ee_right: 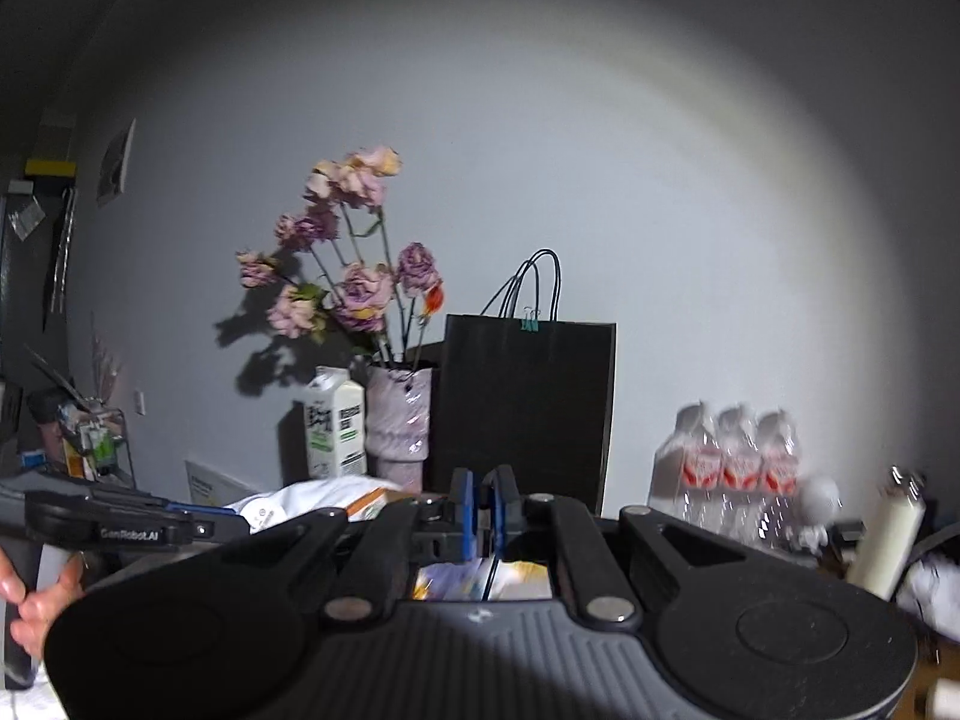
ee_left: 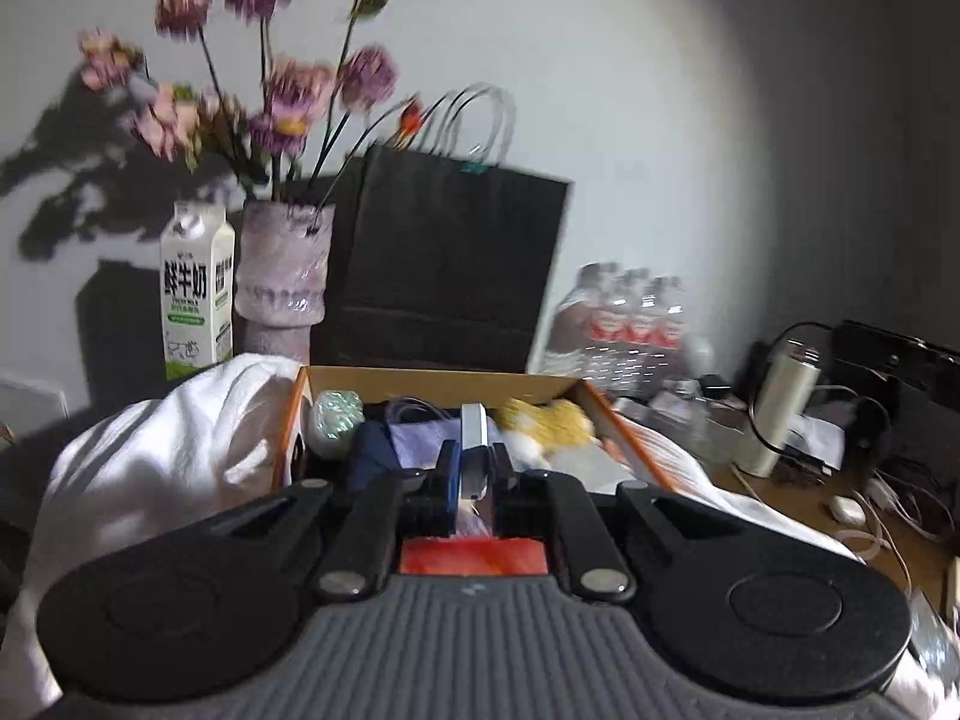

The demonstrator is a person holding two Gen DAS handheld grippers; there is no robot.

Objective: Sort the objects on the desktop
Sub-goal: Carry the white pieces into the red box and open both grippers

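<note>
My left gripper (ee_left: 475, 456) is shut on a slim silver device (ee_left: 474, 426), held on edge between the pads. It hangs just in front of an orange-edged cardboard box (ee_left: 432, 377). The box holds a yellow plush toy (ee_left: 552, 420), a glittery green ball (ee_left: 339, 414), a lilac cloth (ee_left: 420, 441) and a cable. My right gripper (ee_right: 480, 486) is shut, blue pads nearly touching, and I see nothing gripped between them. It points at the black paper bag (ee_right: 522, 408). A person's hand (ee_right: 36, 594) grips the left tool at the lower left of the right wrist view.
A white cloth (ee_left: 168, 450) is draped left of the box. Behind stand a milk carton (ee_left: 197, 294), a vase of pink flowers (ee_left: 282, 264) and the bag. To the right are a pack of bottles (ee_left: 630, 324), a pale flask (ee_left: 780, 408) and tangled cables (ee_left: 870, 510).
</note>
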